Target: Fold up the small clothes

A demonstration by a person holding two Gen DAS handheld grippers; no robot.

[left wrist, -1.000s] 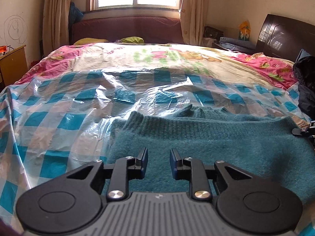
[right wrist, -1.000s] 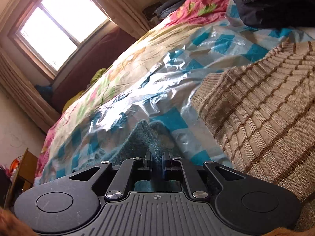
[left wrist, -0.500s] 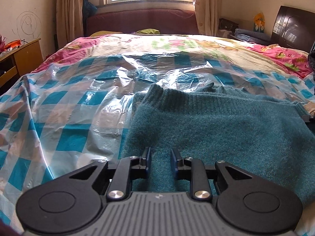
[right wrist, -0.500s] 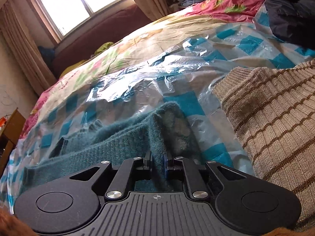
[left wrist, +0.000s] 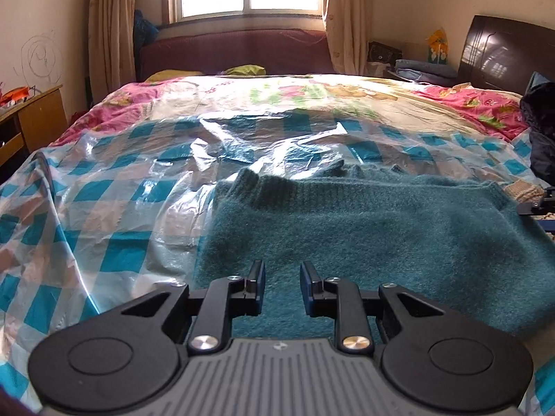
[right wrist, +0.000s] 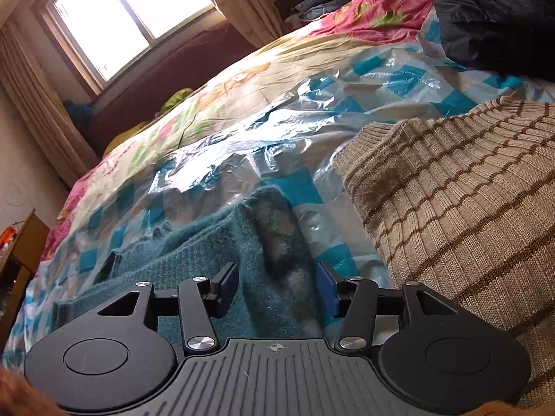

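A fuzzy teal sweater (left wrist: 364, 232) lies folded flat on the plastic-covered bed. My left gripper (left wrist: 280, 279) is open and empty, low over the sweater's near left part. In the right wrist view the sweater's right edge (right wrist: 222, 253) runs between the fingers of my right gripper (right wrist: 277, 277), which is open wide and holds nothing. The right gripper's tip also shows at the right edge of the left wrist view (left wrist: 541, 204).
A tan sweater with brown stripes (right wrist: 458, 208) lies just right of the teal one. A dark jacket (right wrist: 496, 24) is heaped at the far right. The checked plastic sheet (left wrist: 104, 208) covers the bed; a wooden desk (left wrist: 31, 121) stands left.
My right gripper has opened and let go of the teal sweater's edge, which now lies flat. The left gripper stayed open and shifted slightly back over the sweater.
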